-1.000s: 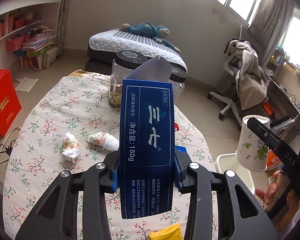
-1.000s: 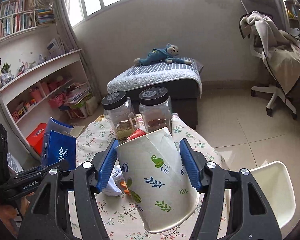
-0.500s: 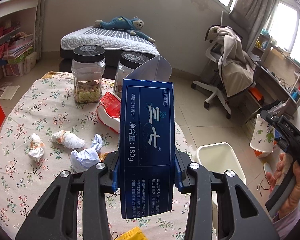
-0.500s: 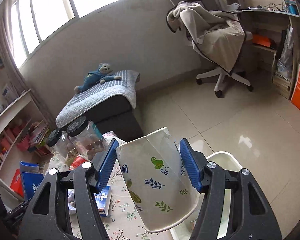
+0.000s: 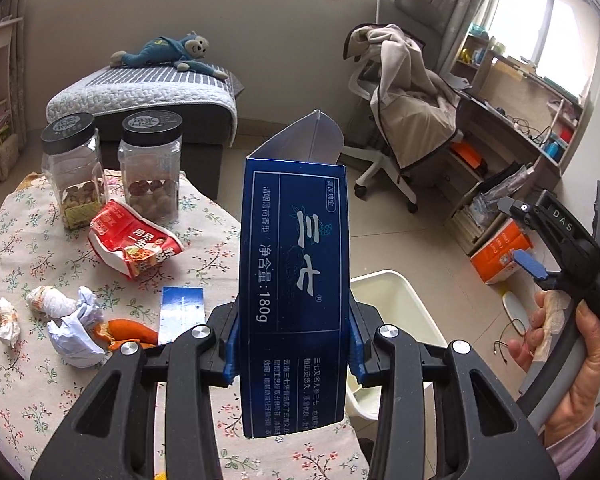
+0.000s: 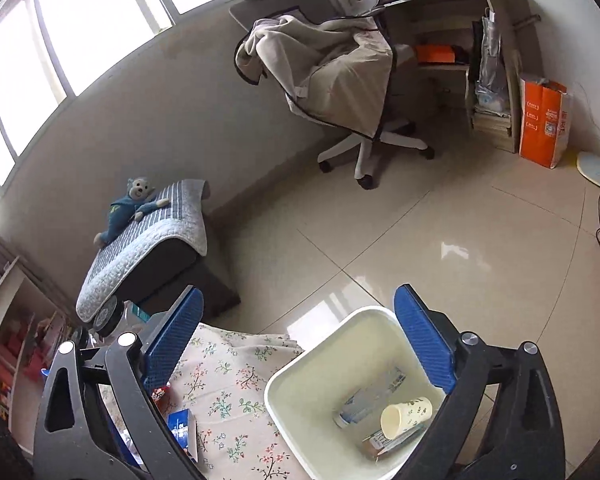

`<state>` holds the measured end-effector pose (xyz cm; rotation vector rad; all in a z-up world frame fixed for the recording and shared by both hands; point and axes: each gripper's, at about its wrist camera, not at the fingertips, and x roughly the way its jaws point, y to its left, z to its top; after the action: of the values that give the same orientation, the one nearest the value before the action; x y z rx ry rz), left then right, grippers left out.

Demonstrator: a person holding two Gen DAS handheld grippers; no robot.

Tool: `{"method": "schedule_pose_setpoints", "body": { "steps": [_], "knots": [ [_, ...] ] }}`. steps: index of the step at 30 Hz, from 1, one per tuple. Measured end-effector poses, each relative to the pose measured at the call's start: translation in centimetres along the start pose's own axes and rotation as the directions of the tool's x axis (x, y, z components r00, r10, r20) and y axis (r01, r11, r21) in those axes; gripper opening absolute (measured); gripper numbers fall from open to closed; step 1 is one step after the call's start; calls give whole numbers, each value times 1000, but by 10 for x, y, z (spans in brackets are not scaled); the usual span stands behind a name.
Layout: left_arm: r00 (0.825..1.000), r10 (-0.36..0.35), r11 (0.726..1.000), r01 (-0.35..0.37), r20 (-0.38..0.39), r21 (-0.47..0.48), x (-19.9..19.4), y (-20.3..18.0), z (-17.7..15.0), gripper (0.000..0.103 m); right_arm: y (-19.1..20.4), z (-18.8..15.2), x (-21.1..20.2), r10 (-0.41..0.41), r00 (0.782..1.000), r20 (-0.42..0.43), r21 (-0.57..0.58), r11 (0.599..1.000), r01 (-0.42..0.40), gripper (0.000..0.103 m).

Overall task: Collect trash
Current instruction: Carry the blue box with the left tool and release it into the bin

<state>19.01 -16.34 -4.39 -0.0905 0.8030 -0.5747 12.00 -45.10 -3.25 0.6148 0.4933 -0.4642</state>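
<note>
My left gripper (image 5: 294, 354) is shut on a tall dark blue carton (image 5: 294, 280) with white print, held upright above the floral table (image 5: 28, 380), near its right edge. My right gripper (image 6: 300, 344) is open and empty, held above the white trash bin (image 6: 300, 376); it also shows in the left wrist view (image 5: 520, 236). A paper cup (image 6: 406, 416) with leaf print lies on its side inside the bin among other packaging. The bin (image 5: 404, 304) stands on the floor beside the table.
On the table lie a red snack bag (image 5: 134, 240), crumpled paper wads (image 5: 74, 330), orange peel (image 5: 130, 330), a flat blue box (image 5: 178, 312) and two black-lidded jars (image 5: 150, 164). A draped office chair (image 6: 340, 80), a bed with a plush monkey (image 6: 134, 204) and a desk stand beyond.
My right gripper has opened and let go of the paper cup, which now lies in the bin. My left gripper has swung right toward the bin, still holding the blue carton.
</note>
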Motion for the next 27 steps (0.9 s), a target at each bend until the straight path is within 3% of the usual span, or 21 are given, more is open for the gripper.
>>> {"method": "schedule_pose_setpoints", "body": {
  "steps": [11,18,25,26,27],
  "knots": [
    [996,-83,992,85,-22,98,33,-93,17,40,-55,25,-28,-79,992,96,127,990,67,96],
    [993,-115,984,119,-35,129,48,-137,17,40,-76,35,-55,-204,960,189,119,976,184,96],
    [989,-132,980,140,-65,141,64,-164,12,41,-97,41,-71,-252,940,230,131,965,227,96],
    [989,-132,980,141,-71,139,66,-166,12,43,-100,42,-72,-257,938,232,138,963,230,96],
    [989,-129,981,139,-75,135,67,-167,11,52,-102,42,-74,-261,937,232,145,962,232,96]
  ]
}}
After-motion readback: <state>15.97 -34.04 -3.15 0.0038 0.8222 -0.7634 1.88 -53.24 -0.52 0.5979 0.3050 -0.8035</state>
